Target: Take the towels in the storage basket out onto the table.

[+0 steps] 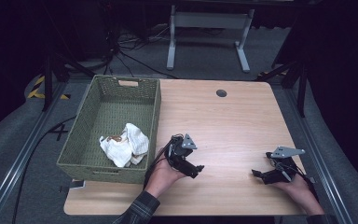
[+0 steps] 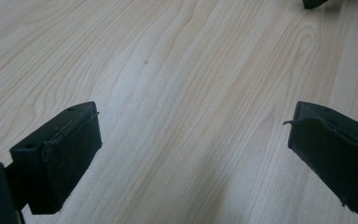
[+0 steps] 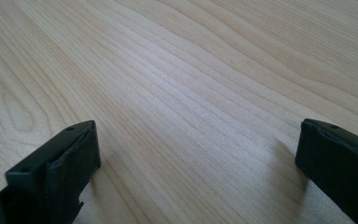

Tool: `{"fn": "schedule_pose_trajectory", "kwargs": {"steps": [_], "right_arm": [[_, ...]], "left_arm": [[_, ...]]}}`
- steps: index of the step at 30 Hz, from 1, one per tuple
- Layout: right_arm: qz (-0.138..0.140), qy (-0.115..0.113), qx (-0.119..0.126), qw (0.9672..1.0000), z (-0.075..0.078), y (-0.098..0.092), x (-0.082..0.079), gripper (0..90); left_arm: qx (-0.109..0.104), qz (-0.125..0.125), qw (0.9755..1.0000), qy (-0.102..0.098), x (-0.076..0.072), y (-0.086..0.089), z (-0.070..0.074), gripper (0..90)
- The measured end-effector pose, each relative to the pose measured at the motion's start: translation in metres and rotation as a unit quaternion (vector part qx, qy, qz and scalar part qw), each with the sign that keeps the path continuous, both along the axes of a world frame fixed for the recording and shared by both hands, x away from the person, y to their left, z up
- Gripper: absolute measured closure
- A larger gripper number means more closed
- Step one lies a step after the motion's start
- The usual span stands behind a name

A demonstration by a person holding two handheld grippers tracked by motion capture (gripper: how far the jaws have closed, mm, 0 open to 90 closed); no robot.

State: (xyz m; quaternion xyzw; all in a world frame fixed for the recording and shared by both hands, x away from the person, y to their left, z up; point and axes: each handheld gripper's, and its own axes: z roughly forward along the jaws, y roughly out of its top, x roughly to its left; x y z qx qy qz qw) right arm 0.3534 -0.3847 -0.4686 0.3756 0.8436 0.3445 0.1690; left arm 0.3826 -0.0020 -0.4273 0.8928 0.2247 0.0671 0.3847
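Observation:
A green woven basket [image 1: 88, 140] stands on the left part of the wooden table [image 1: 223, 121]. Inside it, near the front right corner, lies a crumpled white cloth [image 1: 126, 144] with a small brown patch. My left gripper [image 1: 196, 171] rests low over the table just right of the basket, held by a hand, jaws wide apart with bare wood between them [image 2: 191, 140]. My right gripper [image 1: 257, 174] sits near the table's front right, also open over bare wood [image 3: 196, 149]. The two grippers point toward each other.
A round cable hole [image 1: 221, 93] lies near the table's far edge. Beyond the table are white desk legs [image 1: 171, 42] and cables on grey carpet. A tip of the other gripper [image 2: 314, 3] shows at the top of the left gripper view.

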Motion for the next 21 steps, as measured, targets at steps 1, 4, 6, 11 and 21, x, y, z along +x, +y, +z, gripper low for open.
{"fn": "schedule_pose_trajectory", "kwargs": {"steps": [1,4,6,11,21], "right_arm": [[0.000,0.000,0.000,1.0000,0.000,0.000,0.000,0.2],[0.000,-0.001,0.000,1.0000,0.000,0.000,0.000,0.2],[0.000,0.000,0.000,1.0000,0.000,0.000,0.000,0.3],[0.000,0.000,0.000,1.0000,0.000,0.000,0.000,0.2],[-0.001,-0.001,0.001,1.0000,0.000,0.000,0.000,0.2]], "left_arm": [[-0.002,0.000,1.0000,0.002,0.000,0.000,0.001,3.0],[0.000,-0.002,1.0000,0.000,0.001,-0.001,0.005,3.1],[0.000,-0.003,1.0000,0.000,0.001,-0.002,0.006,3.1],[-0.001,-0.005,1.0000,0.000,0.001,-0.002,0.014,3.1],[-0.004,-0.014,0.9999,-0.003,0.005,-0.002,0.029,3.5]]}}
